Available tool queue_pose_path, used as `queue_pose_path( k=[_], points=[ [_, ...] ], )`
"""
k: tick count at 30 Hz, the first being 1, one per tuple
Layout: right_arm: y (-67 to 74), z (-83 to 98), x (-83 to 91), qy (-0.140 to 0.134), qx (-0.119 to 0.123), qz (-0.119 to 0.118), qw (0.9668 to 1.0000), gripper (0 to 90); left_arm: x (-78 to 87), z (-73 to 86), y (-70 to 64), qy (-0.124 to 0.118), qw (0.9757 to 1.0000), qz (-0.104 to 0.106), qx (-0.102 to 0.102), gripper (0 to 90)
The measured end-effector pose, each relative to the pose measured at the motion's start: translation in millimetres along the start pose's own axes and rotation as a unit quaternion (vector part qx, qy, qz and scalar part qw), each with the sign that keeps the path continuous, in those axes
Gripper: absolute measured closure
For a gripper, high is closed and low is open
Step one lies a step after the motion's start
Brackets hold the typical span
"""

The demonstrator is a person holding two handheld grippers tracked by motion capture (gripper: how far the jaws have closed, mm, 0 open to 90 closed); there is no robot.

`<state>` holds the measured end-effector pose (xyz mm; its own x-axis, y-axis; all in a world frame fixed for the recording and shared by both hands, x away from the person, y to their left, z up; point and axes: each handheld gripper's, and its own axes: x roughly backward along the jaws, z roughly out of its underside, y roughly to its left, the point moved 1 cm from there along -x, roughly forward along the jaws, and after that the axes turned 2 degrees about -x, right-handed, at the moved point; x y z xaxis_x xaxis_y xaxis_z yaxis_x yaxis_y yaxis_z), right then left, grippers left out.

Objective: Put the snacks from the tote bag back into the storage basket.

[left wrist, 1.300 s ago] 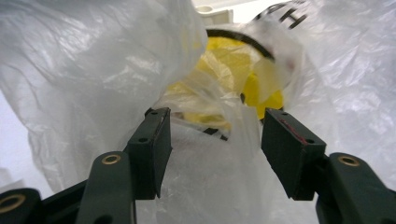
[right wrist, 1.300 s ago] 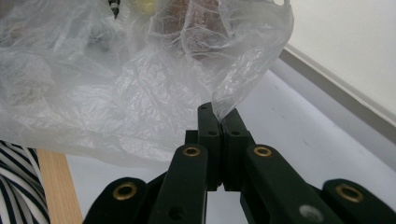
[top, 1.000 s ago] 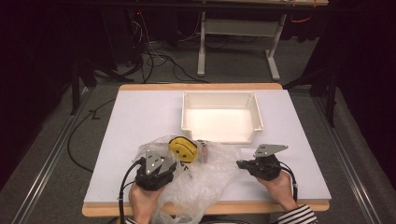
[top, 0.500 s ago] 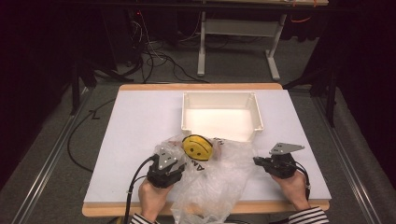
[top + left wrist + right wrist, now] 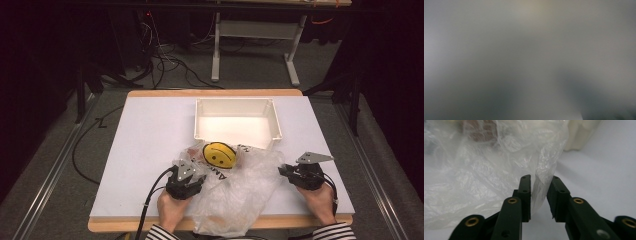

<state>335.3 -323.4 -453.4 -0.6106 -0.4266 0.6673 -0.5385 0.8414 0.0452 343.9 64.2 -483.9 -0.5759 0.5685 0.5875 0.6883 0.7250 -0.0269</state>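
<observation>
A crumpled clear plastic bag (image 5: 242, 192) lies across the table's near edge between my two grippers. A yellow smiley ball (image 5: 219, 154) rests at the bag's far side, just in front of the white bin (image 5: 235, 101). My left gripper (image 5: 192, 163) sits left of the ball with its front under the film; its jaws have just been opening, and what lies between them is hidden. In the right gripper view, my right gripper (image 5: 540, 182) has just been opening, and a loose edge of the bag (image 5: 499, 165) hangs in the gap unpinched. The right gripper (image 5: 283, 170) is at the bag's right edge.
The empty white bin (image 5: 581, 135) stands at the middle back of the white table (image 5: 150, 130). Cables and a metal table frame lie on the dark floor beyond. A black cable (image 5: 150, 197) trails from the left gripper over the near edge.
Both hands shifted to the right, and the bag spread rightward with them. The yellow ball moved right and slightly toward the bin.
</observation>
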Motion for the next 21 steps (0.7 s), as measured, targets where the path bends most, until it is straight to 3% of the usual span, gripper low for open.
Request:
queue_pose_path(
  k=[6,12,16,18,21],
  points=[
    [16.6,-9.9,16.4,-0.029,0.030,0.006,0.9991,64.6,-2.9,3.3,1.2,-0.004,1.0000,-0.003,0.005,54.2],
    [42.7,-21.3,30.2,-0.055,0.066,-0.014,0.9962,57.6,-3.5,3.3,1.9,-0.002,1.0000,-0.002,0.007,53.4],
    [67.9,-27.6,18.4,-0.039,0.099,-0.054,0.9928,52.6,-3.7,3.4,2.2,-0.002,1.0000,-0.001,0.007,53.9],
    [80.1,-28.6,5.2,-0.023,0.112,-0.081,0.9901,50.8,-3.7,3.3,2.2,-0.002,1.0000,0.001,0.009,54.2],
    [95.0,-27.9,-16.5,-0.001,0.138,-0.102,0.9852,49.0,-3.4,3.3,2.3,-0.001,1.0000,0.002,0.009,54.4]
  ],
)
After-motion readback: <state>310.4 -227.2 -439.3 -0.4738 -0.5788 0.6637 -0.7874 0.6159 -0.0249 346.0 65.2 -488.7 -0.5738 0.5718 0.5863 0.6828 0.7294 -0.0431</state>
